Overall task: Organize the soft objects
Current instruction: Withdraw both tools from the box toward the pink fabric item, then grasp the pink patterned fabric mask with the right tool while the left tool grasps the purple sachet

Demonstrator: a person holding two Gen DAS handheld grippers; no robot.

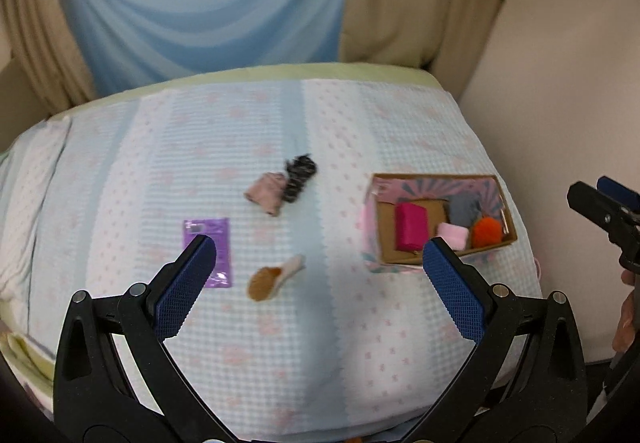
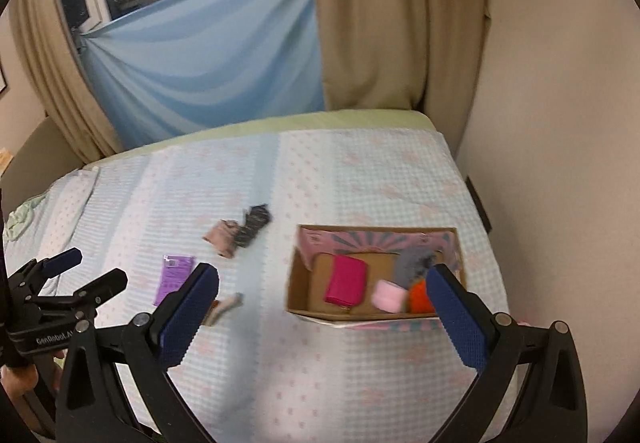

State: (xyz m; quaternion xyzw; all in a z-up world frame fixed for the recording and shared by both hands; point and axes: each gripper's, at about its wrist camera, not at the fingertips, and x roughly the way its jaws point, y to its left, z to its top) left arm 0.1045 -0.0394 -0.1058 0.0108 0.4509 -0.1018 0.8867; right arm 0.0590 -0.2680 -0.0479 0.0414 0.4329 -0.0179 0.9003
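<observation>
A cardboard box sits on the bed at the right. It holds a magenta pouch, a pink roll, an orange pompom and a grey cloth. On the bed lie a beige roll, a dark fuzzy piece, a brown and white piece and a purple packet. My left gripper is open and empty above the bed. My right gripper is open and empty, near the box.
The bed has a light blue and pink patterned cover. A wall runs along its right side. Beige curtains and a blue sheet hang behind it. The right gripper also shows in the left wrist view, and the left gripper in the right wrist view.
</observation>
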